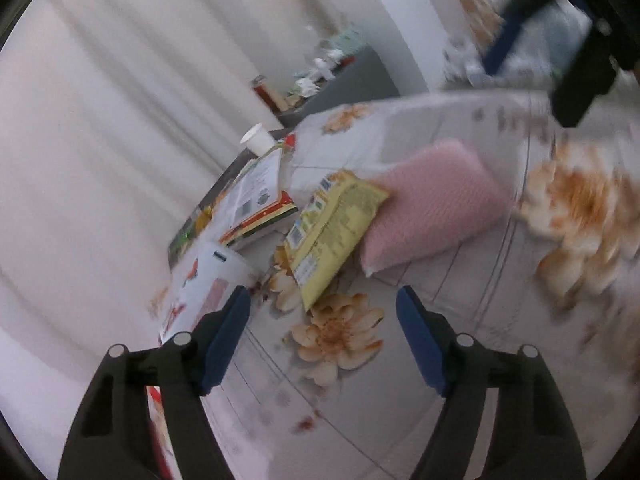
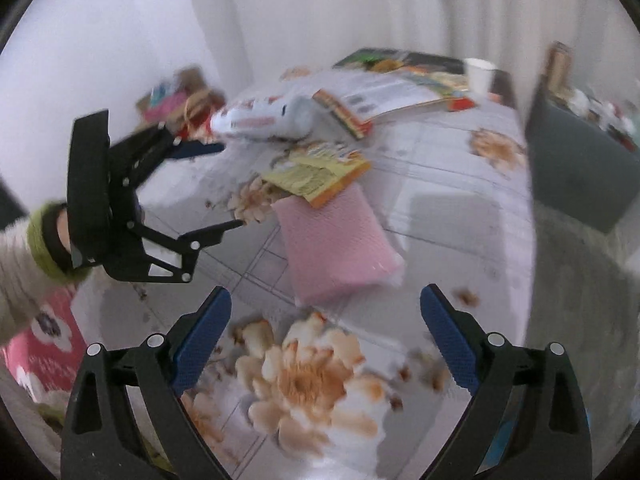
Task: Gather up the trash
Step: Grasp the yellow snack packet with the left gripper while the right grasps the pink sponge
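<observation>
Reaching, jaws spread and empty, the left gripper (image 1: pixel 324 300) faces a yellow wrapper (image 1: pixel 332 232) just ahead; next, pinch it.

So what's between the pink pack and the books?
The yellow snack wrapper, one end resting on the pink pack, the books behind it; clearest in the right wrist view.

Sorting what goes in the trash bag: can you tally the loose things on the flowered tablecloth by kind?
Snack wrappers: 2, the yellow packet and the white packet
Pink pack: 1
Paper cup: 1
Magazines or leaflets: a blurred overlapping pile, counted as 1
Total: 5
</observation>
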Tool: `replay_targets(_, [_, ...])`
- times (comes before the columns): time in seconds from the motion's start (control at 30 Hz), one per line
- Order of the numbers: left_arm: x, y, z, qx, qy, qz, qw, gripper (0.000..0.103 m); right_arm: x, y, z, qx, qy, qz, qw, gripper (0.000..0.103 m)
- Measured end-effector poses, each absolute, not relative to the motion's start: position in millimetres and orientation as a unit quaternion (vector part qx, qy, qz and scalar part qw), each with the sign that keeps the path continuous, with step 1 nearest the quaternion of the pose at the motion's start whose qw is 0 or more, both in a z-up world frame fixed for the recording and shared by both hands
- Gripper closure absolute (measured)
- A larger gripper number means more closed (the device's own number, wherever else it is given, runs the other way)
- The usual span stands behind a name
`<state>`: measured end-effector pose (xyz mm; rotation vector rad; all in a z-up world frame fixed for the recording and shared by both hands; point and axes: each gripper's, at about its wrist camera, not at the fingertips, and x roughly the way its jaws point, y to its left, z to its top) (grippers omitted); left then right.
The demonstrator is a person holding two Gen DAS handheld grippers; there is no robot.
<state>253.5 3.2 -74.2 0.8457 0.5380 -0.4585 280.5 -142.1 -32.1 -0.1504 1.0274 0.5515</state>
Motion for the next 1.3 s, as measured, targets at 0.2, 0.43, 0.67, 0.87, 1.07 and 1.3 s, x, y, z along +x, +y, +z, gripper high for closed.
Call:
replay_targets(0.2, [275.0,-1.4,-90.7,0.447,0.245,-0.238,0.827,0.036,297.2,-107.6,-49.9,-0.164,0.502,0.280,0.802,0.011])
replay_targets(0.43, [297.2,-2.6,-91.9,0.443,0.252,-0.258,0.821,0.043,315.0,-101.5,-67.5,-0.167,0.523,0.315,0.774,0.011])
replay_targets(0.67, [305.9,-5.9,-96.6,0.454,0.252,-0.265,0.813,0.064,319.2,-102.4,-67.6,-0.162,0.516,0.331,0.773,0.011])
replay_targets(0.87, [303.2,-4.7,-97.8,0.452,0.257,-0.263,0.813,0.089,311.8,-97.6,-68.4,-0.185,0.504,0.336,0.774,0.012])
replay_targets(1.07, [304.6,1.3,-85.9,0.421,0.262,-0.255,0.830,0.100,302.1,-99.6,-67.0,-0.192,0.505,0.340,0.770,0.014])
replay_targets(1.3, [280.5,13.0,-78.5,0.390,0.290,-0.250,0.837,0.100,278.4,-111.9,-65.0,-0.186,0.514,0.336,0.767,0.014])
